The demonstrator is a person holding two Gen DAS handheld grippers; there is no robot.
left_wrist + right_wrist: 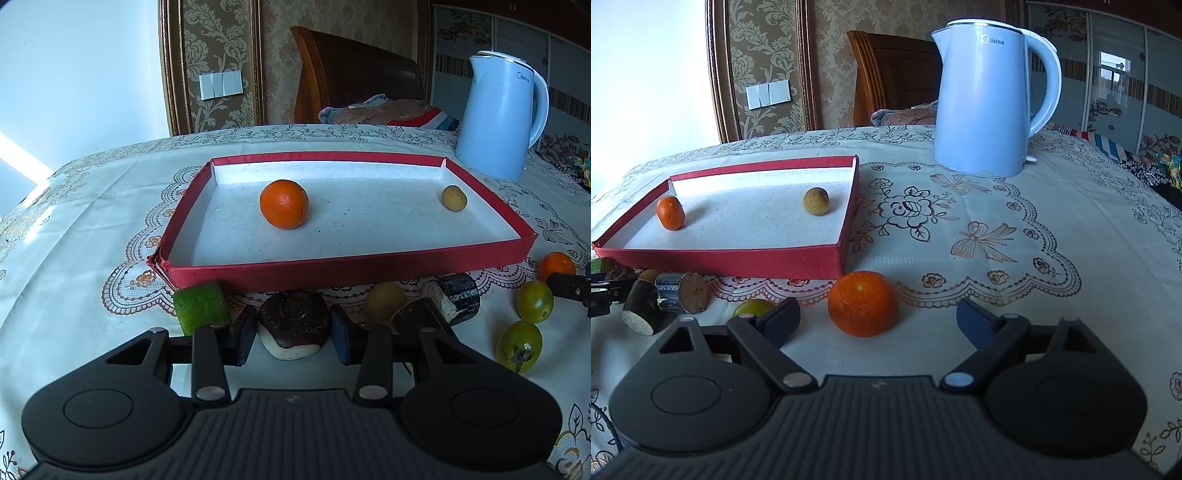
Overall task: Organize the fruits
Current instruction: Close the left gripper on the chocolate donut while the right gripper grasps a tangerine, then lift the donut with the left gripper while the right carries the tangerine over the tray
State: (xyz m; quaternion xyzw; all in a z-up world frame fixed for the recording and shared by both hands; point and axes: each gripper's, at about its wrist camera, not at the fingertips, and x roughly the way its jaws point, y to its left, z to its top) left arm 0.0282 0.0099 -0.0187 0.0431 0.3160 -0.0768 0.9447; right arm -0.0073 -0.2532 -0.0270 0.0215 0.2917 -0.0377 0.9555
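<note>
A red-walled tray [369, 271] holds an orange [283, 204] and a small tan fruit [453, 198]. In front of it my left gripper [293, 338] is shut on a dark brown round piece with a pale underside [293, 319], with a pad against each side. In the right wrist view my right gripper [877, 317] stands open, and a second orange [863, 303] sits on the cloth between its fingertips, untouched. The tray [738, 263] lies to the left of it, holding its orange [670, 213] and the tan fruit [816, 201].
A green block [201, 306], a yellow-green fruit [385, 300], dark log-like cylinders [456, 297] and two green fruits [534, 302] lie along the tray's front. A pale blue kettle [982, 99] stands behind on the right. The table's edge runs along the back.
</note>
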